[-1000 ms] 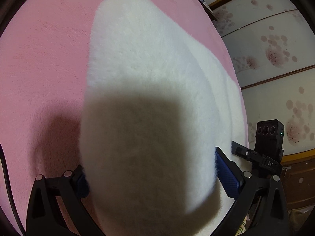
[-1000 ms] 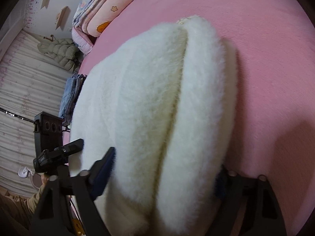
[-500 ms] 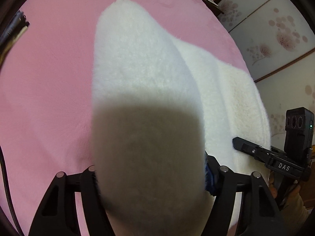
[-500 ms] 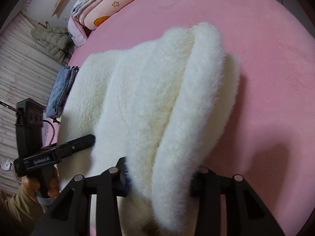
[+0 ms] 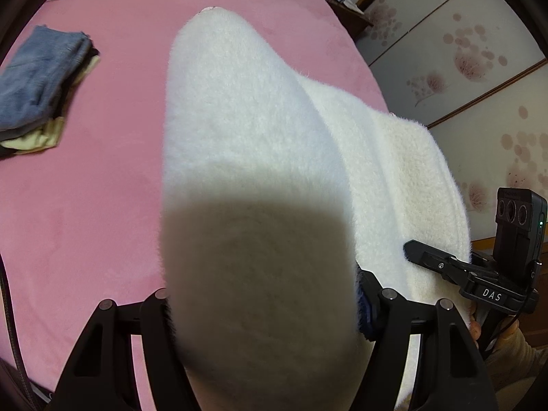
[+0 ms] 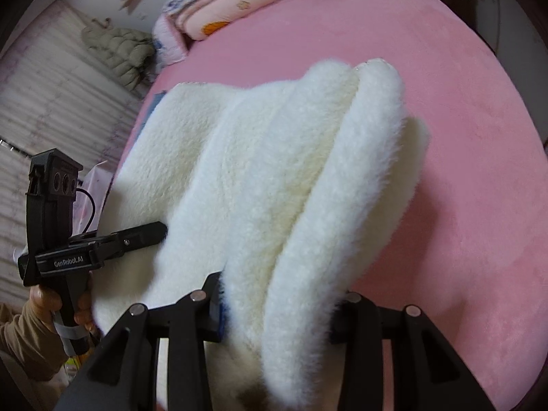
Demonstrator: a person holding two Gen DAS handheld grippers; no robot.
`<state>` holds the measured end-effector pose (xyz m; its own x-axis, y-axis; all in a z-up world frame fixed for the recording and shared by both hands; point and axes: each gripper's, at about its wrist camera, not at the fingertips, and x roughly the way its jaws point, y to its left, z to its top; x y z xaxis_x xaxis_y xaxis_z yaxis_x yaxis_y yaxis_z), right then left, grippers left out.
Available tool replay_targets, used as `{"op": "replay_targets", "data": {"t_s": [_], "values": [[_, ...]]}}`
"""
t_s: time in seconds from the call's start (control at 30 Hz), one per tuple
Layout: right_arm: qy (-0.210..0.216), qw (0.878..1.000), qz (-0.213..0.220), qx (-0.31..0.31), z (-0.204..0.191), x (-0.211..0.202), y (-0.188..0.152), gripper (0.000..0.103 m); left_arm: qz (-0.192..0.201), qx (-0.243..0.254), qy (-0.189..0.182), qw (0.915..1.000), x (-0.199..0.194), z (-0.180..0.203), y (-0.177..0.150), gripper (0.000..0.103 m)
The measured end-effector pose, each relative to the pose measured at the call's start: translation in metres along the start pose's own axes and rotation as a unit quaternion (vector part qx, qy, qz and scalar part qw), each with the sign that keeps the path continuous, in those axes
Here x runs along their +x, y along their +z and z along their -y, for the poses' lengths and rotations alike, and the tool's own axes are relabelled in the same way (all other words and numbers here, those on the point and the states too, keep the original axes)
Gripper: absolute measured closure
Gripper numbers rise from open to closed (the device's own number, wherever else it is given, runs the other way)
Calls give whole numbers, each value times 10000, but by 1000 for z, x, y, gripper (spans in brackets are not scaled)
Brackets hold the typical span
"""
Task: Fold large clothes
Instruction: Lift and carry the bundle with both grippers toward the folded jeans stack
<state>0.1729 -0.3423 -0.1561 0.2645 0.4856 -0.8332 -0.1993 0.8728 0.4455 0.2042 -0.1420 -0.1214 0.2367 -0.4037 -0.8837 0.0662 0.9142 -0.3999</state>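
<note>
Fleece, thick and cream-white, fills both views: the fleece garment [image 5: 246, 130] is lifted off the pink bed [image 5: 85, 205], its far end drooping toward the mattress and its near edge gathered in both tools. The left tool [image 5: 263, 304] is clamped on a fat bundle of pile, one finger on each side and no gap showing. The right tool [image 6: 277, 304] is likewise closed on the bunched edge, several soft layers squeezed between its fingers. Each tool also shows at the edge of the other's view, so they grip the same edge a little apart.

Judging by the way it sags and rolls into rounded ridges, the garment is soft, bulky and limp, probably light for its size but springy. It should not slip much, since the pile gives the pads something to bite. The risk is rather that a thick pinch holds only the outer layers while an inner one slides free, or that the folds puff open once set down. Best hold looks to be on the edge itself, at the two corners, all layers caught together and the span between the tools kept taut.

A folded denim pile [image 5: 41, 78] lies on the bed at far left in the left view; pillows [image 6: 219, 3] sit at the far end in the right view.
</note>
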Motion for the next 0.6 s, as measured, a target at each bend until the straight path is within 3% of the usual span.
{"op": "replay_targets", "data": {"t_s": [0.17, 0.3, 0.5, 0.6], "values": [[119, 9993, 171, -316, -43, -16, 5, 64, 334, 53, 86, 9994, -63, -27, -17, 34], [146, 9978, 323, -562, -85, -12, 17, 64, 583, 82, 109, 9982, -115, -74, -28, 34], [97, 9963, 465, -718, -164, 31, 43, 64, 701, 194, 46, 9973, -158, -146, -6, 34], [14, 9971, 508, -564, -207, 64, 57, 64, 616, 281, -49, 9977, -174, -202, 13, 34]]}}
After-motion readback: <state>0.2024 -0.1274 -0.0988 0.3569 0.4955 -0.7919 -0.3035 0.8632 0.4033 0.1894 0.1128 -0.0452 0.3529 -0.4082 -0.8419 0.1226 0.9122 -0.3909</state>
